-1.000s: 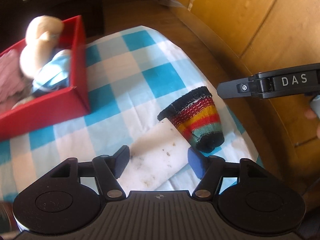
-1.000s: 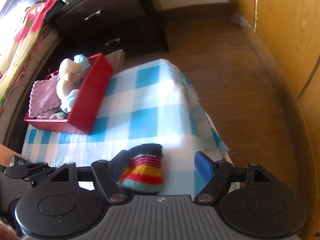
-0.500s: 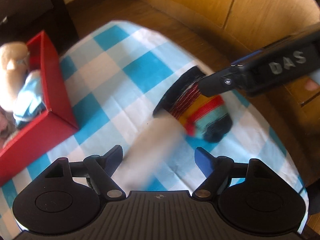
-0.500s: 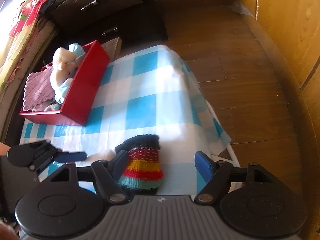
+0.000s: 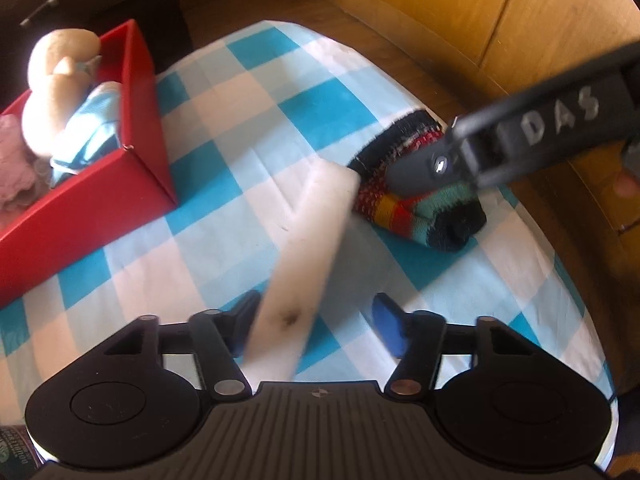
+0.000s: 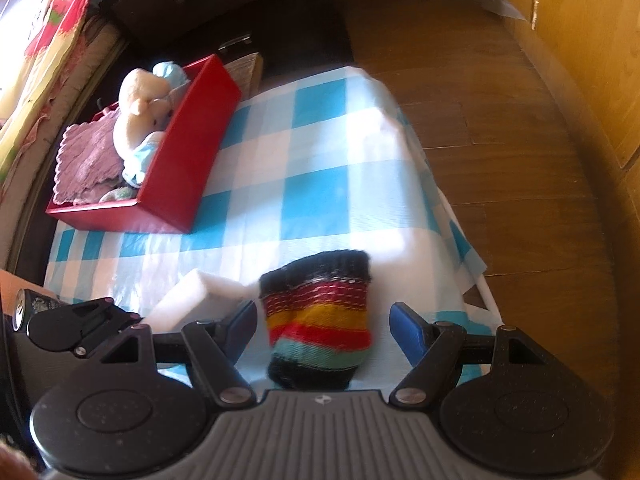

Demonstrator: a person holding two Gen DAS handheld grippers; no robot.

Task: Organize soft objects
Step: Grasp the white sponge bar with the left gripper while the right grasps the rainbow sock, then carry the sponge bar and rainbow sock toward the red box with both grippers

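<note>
- Two tools work over a desk covered with a blue-and-white checked cloth.
- The left tool points steeply down with a long white foam strip between its fingers; its jaws are closing. The strip lies against the left finger, but the blue right pad stands clear of it, so the grip does not look complete, though blur makes this hard to judge.
- The strip's far end touches the striped knitted sock.
- The right tool straddles the sock with its jaws half wide, both pads apart from the wool.
- A red box sits at the cloth's far left, holding a cream plush toy and a pink cloth.
</note>
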